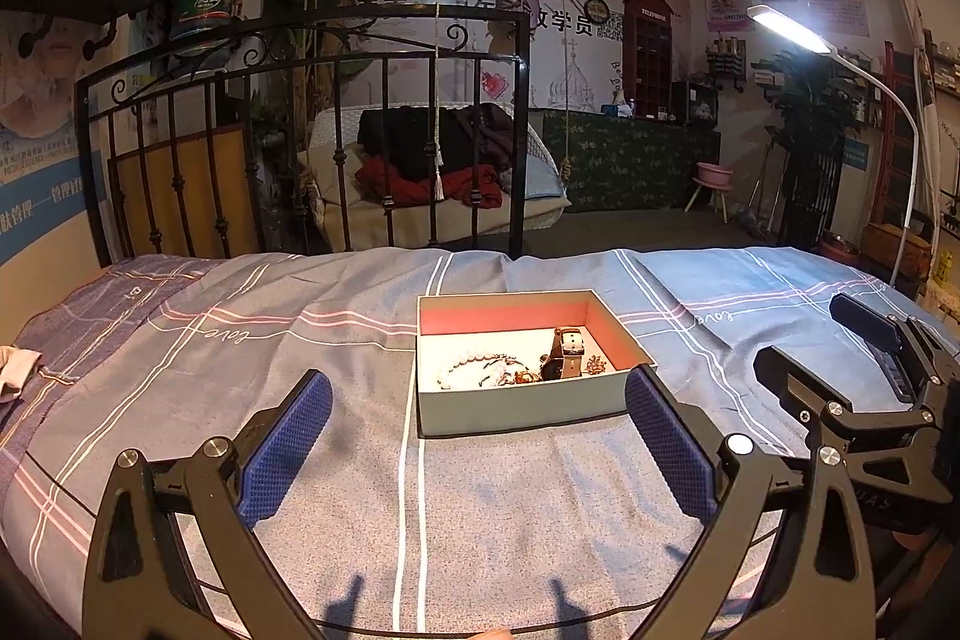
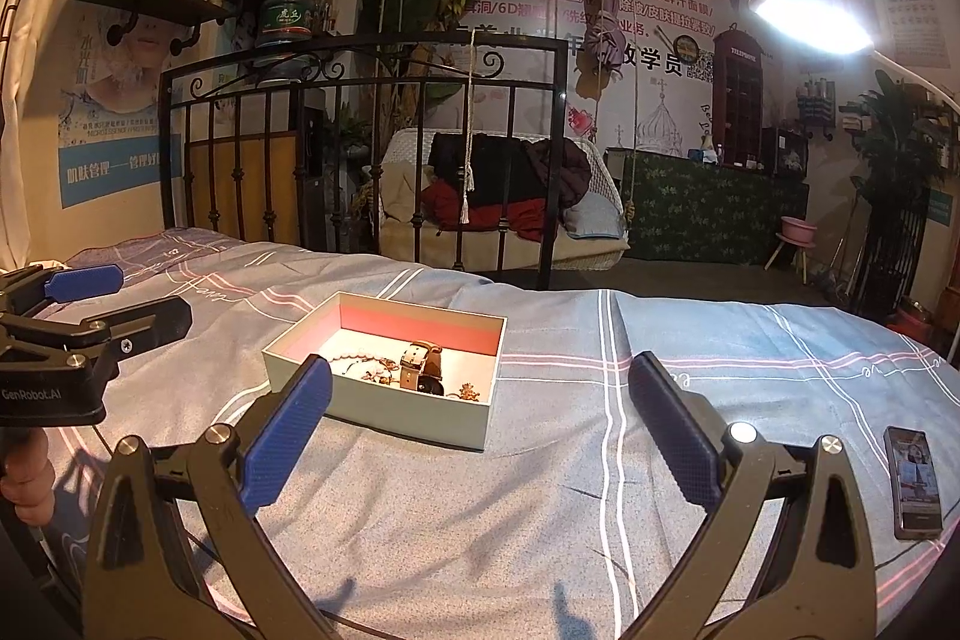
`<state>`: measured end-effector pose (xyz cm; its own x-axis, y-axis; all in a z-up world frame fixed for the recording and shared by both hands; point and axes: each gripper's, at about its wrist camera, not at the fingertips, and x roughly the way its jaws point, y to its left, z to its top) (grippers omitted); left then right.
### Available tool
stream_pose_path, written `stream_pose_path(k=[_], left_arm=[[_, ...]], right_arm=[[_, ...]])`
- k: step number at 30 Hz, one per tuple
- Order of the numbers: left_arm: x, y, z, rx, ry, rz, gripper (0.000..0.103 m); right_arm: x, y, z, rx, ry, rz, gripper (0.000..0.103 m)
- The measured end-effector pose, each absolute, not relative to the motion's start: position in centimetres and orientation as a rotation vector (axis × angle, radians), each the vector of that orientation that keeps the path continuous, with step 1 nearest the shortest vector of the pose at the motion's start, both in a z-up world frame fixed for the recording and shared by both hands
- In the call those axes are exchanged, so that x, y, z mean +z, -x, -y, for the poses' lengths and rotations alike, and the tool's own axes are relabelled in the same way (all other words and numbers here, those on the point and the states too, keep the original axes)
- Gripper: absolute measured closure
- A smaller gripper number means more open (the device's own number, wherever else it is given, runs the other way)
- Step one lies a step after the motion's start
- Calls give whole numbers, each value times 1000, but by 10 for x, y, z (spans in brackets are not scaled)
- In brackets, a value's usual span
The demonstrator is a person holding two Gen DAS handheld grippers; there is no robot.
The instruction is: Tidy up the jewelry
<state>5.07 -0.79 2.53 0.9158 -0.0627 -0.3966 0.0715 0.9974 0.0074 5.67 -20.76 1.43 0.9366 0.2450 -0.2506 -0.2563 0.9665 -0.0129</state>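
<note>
Plaid bedspread carries an open box near its middle, holding a watch, bead bracelet and small tangled pieces too fine to tell apart. Left gripper and right gripper hover spread wide, empty. Sorting looks finished or unstarted. A phone lies by the right edge.

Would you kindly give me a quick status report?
Left gripper and right gripper open, empty. Watch and bead bracelet in box. Phone aside, path clear.
</note>
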Motion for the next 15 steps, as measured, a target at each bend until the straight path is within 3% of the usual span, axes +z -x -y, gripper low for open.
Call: stream_pose_path(k=[15], left_arm=[[27,-49,5,-54,-5,-412,7]], right_arm=[[10,-56,207,258,51,-255,6]])
